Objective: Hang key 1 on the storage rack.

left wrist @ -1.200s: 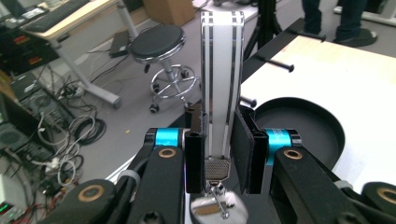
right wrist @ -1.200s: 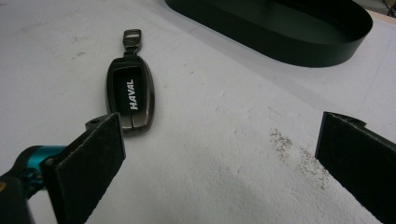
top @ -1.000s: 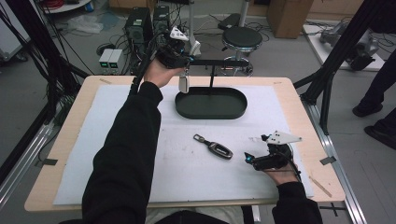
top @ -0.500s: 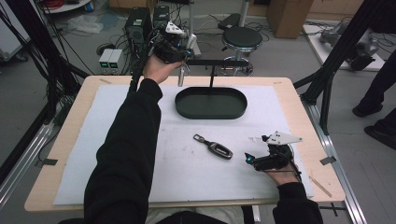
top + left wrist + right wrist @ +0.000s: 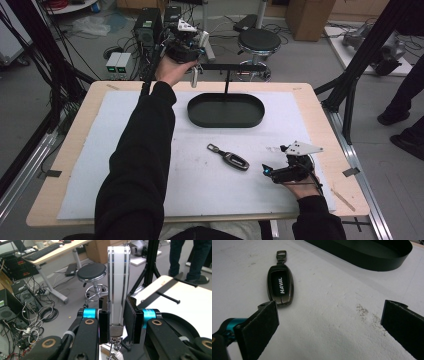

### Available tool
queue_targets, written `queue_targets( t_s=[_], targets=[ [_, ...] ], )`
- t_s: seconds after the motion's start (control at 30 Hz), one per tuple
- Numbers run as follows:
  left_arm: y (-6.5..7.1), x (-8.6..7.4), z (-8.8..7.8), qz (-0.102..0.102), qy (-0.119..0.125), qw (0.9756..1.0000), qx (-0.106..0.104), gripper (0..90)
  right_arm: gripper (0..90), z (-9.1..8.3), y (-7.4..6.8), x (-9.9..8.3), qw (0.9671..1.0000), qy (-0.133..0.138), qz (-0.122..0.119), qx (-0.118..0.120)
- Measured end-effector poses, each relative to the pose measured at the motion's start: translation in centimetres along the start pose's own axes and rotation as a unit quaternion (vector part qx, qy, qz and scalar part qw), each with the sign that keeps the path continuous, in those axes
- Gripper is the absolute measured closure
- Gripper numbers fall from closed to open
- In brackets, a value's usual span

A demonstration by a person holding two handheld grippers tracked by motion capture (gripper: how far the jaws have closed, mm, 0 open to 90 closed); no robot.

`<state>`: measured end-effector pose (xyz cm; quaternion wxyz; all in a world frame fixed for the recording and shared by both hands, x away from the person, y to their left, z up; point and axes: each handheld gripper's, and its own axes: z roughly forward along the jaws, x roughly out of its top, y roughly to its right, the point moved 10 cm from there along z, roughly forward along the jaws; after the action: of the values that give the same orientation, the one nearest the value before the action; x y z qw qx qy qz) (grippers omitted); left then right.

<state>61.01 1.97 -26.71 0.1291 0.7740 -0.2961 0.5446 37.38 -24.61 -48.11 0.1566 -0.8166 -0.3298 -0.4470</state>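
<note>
1. Two grippers are in my hands, well apart from each other across the table (image 5: pixel 75 165).
2. I have the left gripper (image 5: pixel 192 52) raised beyond the far edge of the table, up beside the left end of the black rack bar (image 5: pixel 235 66) that stands over the tray.
3. Its jaws are pinched on a white striped tag (image 5: pixel 118 282); in the left gripper view the tag stands upright between the two pads, with a small metal clasp and chain links hanging at its lower end.
4. In the high view the tag (image 5: pixel 194 77) hangs down below that gripper, just off the far table edge and near the left end of the black oval tray (image 5: pixel 195 112).
5. I keep the right gripper (image 5: pixel 274 170) low at the near right of the white mat (image 5: pixel 125 150), pointing left toward the car key fob.
6. Its jaws are spread wide with nothing between them; in the right gripper view only bare mat lies in the gap.
7. The car key fob (image 5: pixel 230 157) lies flat on the mat, between the tray and the right gripper and clear of both.
8. In the right gripper view the car key fob (image 5: pixel 280 285) reads "HAVAL" and its near end sits just beside one black pad; I cannot tell whether they touch.
</note>
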Motion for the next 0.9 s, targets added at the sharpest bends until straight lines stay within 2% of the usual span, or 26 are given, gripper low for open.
queue_targets(
  t_s=[0.1,0.2,0.23,0.27,0.3,0.33,0.47,0.63,0.67,0.73,0.8,0.87,0.9],
  targets=[
    [-0.7,-0.1,0.3,-0.003,0.002,1.0000,0.009,75.4,0.8,0.0,0.0,0.0,1.0000,0.000,0.001,0.000],
    [-1.4,-0.2,0.4,-0.026,0.006,0.9996,0.008,75.4,0.8,0.0,0.0,0.0,1.0000,-0.001,0.000,0.000],
    [-1.4,-0.2,0.4,-0.026,0.006,0.9996,0.008,75.4,0.8,0.0,0.0,0.0,1.0000,-0.001,0.000,0.000],
    [-1.6,-0.5,0.5,-0.042,0.002,0.9991,0.003,75.3,0.8,0.1,0.0,0.0,1.0000,-0.001,0.000,0.001],
    [-1.6,-0.5,0.5,-0.042,0.002,0.9991,0.003,74.9,0.8,0.0,-0.1,-0.1,1.0000,-0.003,0.002,0.002],
    [-1.7,-0.9,0.5,-0.052,-0.007,0.9986,0.003,74.0,0.8,0.1,-0.1,-0.1,1.0000,-0.003,0.001,0.002],
    [-1.6,-1.3,0.1,-0.060,-0.015,0.9981,-0.002,50.2,0.8,0.0,-0.2,-0.2,1.0000,-0.006,0.003,0.003],
    [-1.7,-2.4,-0.6,-0.034,-0.036,0.9987,0.011,24.6,0.8,-0.2,-0.3,-0.2,1.0000,-0.004,0.004,0.002],
    [-1.7,-2.4,-0.6,-0.034,-0.036,0.9987,0.011,19.2,0.8,-0.2,-0.3,-0.2,1.0000,-0.004,0.004,0.001],
    [-1.8,-3.3,-1.0,-0.028,-0.054,0.9982,-0.003,10.9,0.8,-0.3,-0.3,-0.2,1.0000,-0.003,0.005,0.001],
    [-1.6,-4.4,-1.2,-0.022,-0.081,0.9962,-0.025,2.1,0.8,-0.3,-0.2,-0.2,1.0000,-0.002,0.006,-0.001],
    [-1.2,-5.2,-1.5,-0.012,-0.090,0.9947,-0.047,1.7,0.8,-0.3,-0.2,-0.2,1.0000,-0.002,0.008,-0.001],
    [-1.2,-5.5,-1.7,-0.010,-0.091,0.9948,-0.046,1.7,0.8,-0.3,-0.2,-0.2,1.0000,-0.002,0.009,-0.001]
  ],
)
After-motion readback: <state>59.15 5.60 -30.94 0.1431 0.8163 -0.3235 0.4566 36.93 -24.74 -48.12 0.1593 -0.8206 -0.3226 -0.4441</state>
